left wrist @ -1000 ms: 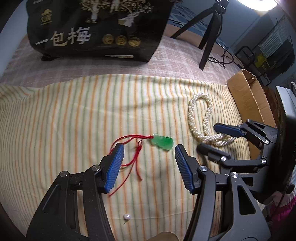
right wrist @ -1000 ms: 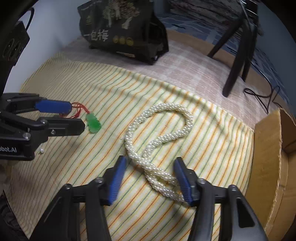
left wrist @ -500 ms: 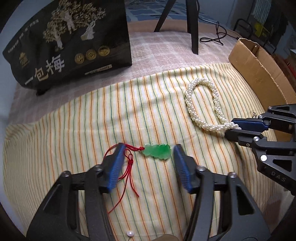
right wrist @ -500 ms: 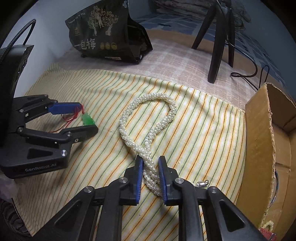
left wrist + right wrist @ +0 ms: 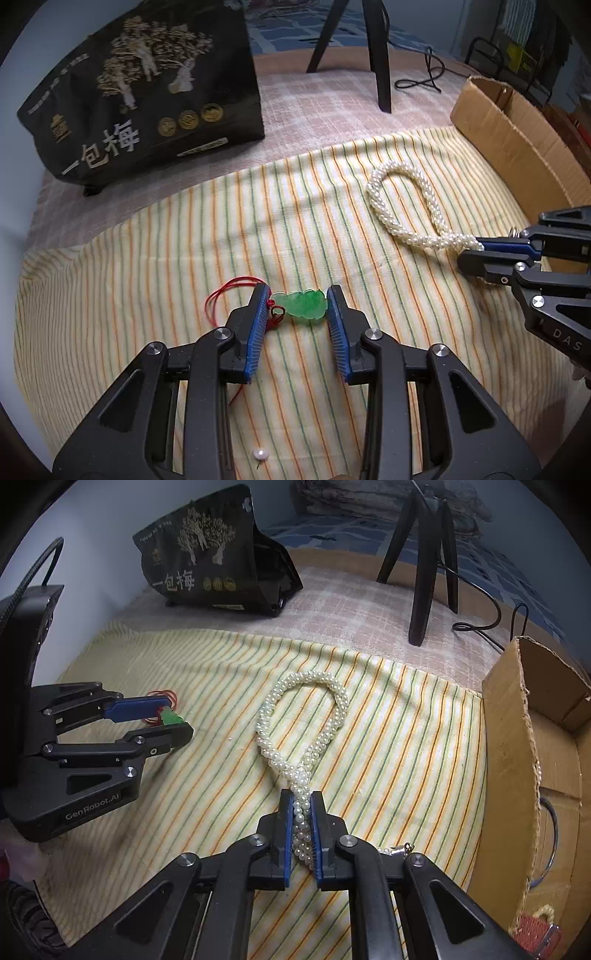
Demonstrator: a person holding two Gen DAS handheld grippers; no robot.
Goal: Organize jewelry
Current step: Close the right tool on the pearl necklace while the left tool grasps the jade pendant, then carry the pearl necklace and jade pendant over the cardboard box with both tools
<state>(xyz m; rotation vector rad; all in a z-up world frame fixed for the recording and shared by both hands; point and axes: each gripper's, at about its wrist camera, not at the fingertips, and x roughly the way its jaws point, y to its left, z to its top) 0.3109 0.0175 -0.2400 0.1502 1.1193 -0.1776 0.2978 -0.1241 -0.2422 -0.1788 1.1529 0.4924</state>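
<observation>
A green jade pendant [image 5: 302, 303] on a red cord [image 5: 221, 298] lies on the striped cloth [image 5: 147, 280]. My left gripper [image 5: 297, 308] is low over it, jaws narrowed to either side of the pendant, a small gap still showing on each side. It also shows in the right wrist view [image 5: 168, 723]. A twisted white pearl necklace [image 5: 303, 716] lies in a loop on the cloth. My right gripper [image 5: 302, 805] is shut on the necklace's near end. The necklace also shows in the left wrist view [image 5: 406, 206].
An open cardboard box [image 5: 535, 746] stands at the right edge of the cloth. A black snack bag [image 5: 147, 92] sits at the back left. Tripod legs [image 5: 373, 55] and a cable stand behind. A loose pearl [image 5: 259, 453] lies near me.
My right gripper closed on the pearl necklace's near end. My left gripper moved down over the jade pendant and narrowed its jaws around it.
</observation>
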